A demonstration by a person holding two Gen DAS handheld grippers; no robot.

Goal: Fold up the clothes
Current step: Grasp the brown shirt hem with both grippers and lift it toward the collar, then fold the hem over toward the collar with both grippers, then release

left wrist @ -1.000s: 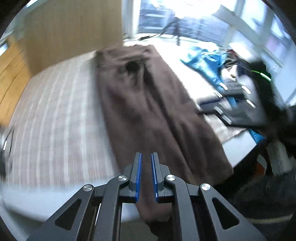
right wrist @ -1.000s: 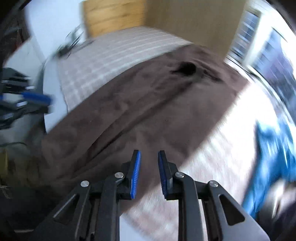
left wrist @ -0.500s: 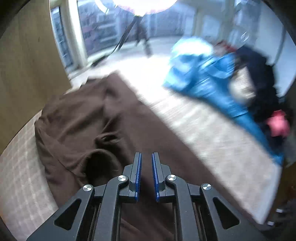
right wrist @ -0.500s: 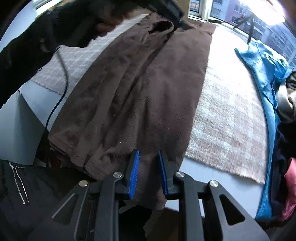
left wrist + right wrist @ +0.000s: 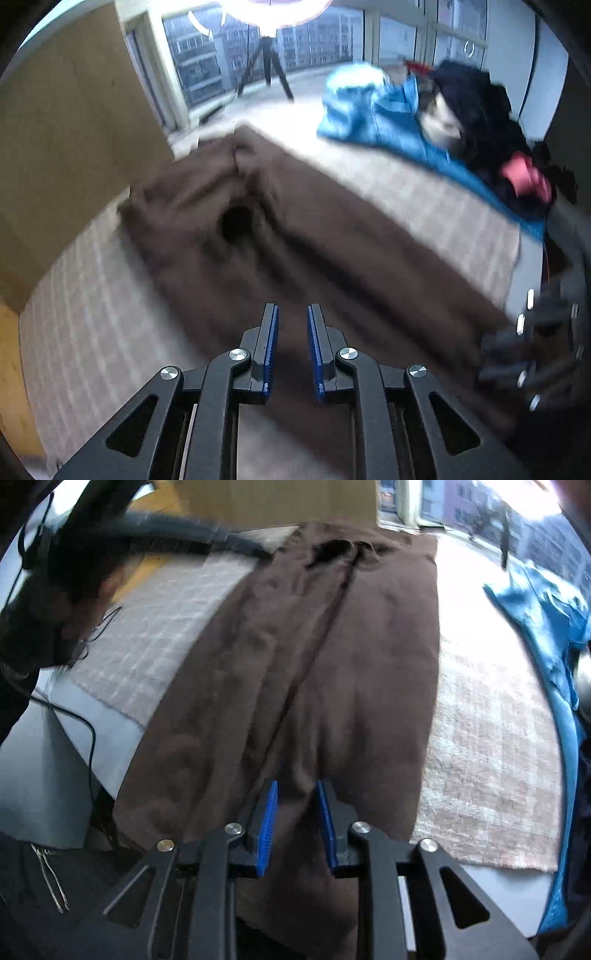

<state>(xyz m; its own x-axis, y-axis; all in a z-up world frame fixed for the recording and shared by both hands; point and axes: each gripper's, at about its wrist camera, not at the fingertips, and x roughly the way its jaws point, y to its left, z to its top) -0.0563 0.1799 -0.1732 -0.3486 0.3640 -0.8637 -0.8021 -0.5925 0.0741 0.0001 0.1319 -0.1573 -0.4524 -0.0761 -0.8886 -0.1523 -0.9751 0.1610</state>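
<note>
A long brown garment [image 5: 332, 240] lies lengthwise on the checked bed cover [image 5: 92, 314], its dark neck opening [image 5: 236, 221] at the far end. My left gripper [image 5: 291, 310] hovers over the garment's middle. Its jaws are opening, a narrow gap shows, and nothing is held between them. In the right wrist view the garment [image 5: 369, 646] runs away from me. My right gripper [image 5: 297, 786] is down at its near hem. Those jaws are opening too, with a ridge of brown fabric in the gap, and the pads do not visibly press it. The right gripper [image 5: 535, 350] shows blurred at the left view's right edge.
A blue garment [image 5: 535, 609] and a pile of dark clothes [image 5: 480, 110] with a pink item [image 5: 524, 177] lie along the bed's right side. A wooden panel [image 5: 74, 129] and windows stand beyond. A person's head [image 5: 74, 572] and a cable [image 5: 88, 738] are at the left.
The left gripper swung from the hem toward the collar, then drew back over the garment's middle. The right gripper sank onto the near hem. Both gaps widened slightly.
</note>
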